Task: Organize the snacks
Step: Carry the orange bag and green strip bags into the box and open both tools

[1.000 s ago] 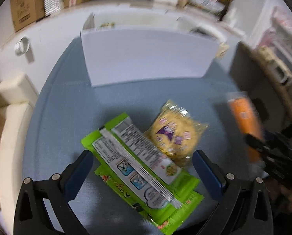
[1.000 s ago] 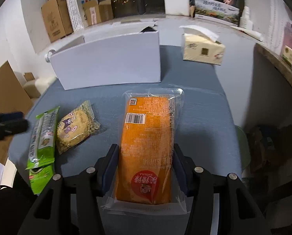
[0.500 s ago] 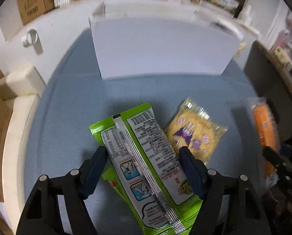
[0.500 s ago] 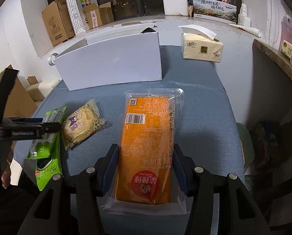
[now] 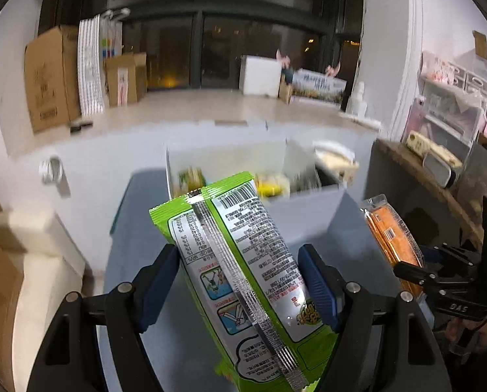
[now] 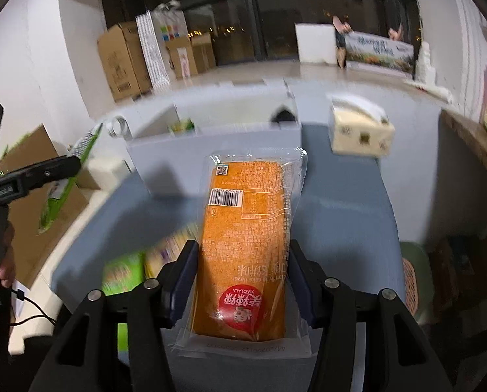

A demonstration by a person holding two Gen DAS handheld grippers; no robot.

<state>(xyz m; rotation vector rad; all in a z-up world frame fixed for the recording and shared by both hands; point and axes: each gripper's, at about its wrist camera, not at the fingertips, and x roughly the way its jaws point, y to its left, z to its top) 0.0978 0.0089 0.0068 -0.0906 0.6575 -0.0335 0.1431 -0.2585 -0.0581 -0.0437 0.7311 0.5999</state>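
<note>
Above the tabletop's near edge, my left gripper [image 5: 240, 285] is now pinching the green packet [image 5: 243, 271], lifted clear; my right gripper [image 6: 241, 281] is still clamping the orange cake pack [image 6: 246, 245], also raised, facing the white box [image 6: 217, 143].

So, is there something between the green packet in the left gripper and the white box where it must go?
Nothing visible blocks it. The green packet is held above the table, and only open air lies between it and the open top of the white box, which already holds some snacks.
</note>
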